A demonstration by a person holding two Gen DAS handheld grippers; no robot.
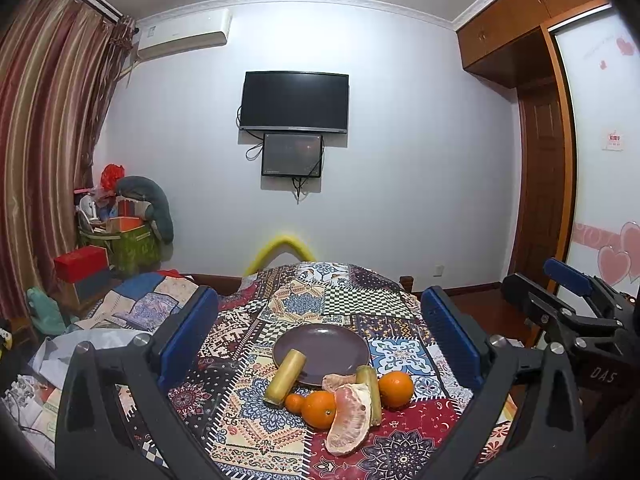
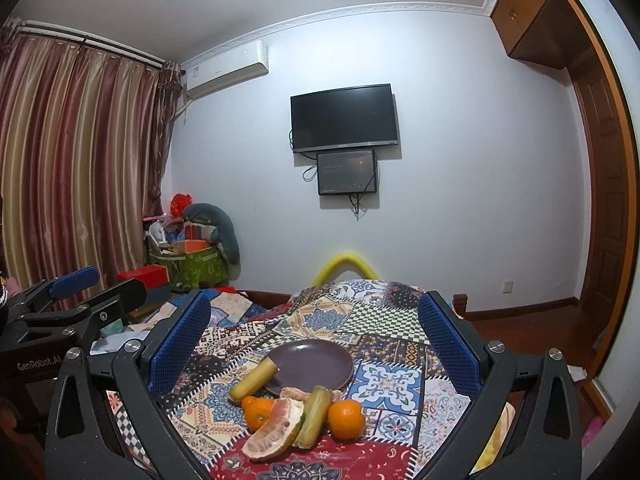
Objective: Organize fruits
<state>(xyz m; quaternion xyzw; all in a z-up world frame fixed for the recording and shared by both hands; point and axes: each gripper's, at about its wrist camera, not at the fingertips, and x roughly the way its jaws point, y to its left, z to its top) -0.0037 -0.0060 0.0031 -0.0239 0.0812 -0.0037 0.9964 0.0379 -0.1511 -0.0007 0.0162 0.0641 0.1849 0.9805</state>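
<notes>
On the patchwork cloth (image 1: 304, 300), an empty purple plate (image 1: 324, 346) is seen; just near it are clustered pomelo segments (image 1: 348, 420), two sugarcane pieces (image 1: 285, 376) and oranges (image 1: 396, 389). Both the left gripper (image 1: 320, 340) and right gripper (image 2: 316, 344) are held spread, gripping nothing.

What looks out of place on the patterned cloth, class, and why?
The purple plate holds no fruit. One sugarcane piece leans on its rim, and the oranges, pomelo segment and second cane piece lie jumbled beside it.
</notes>
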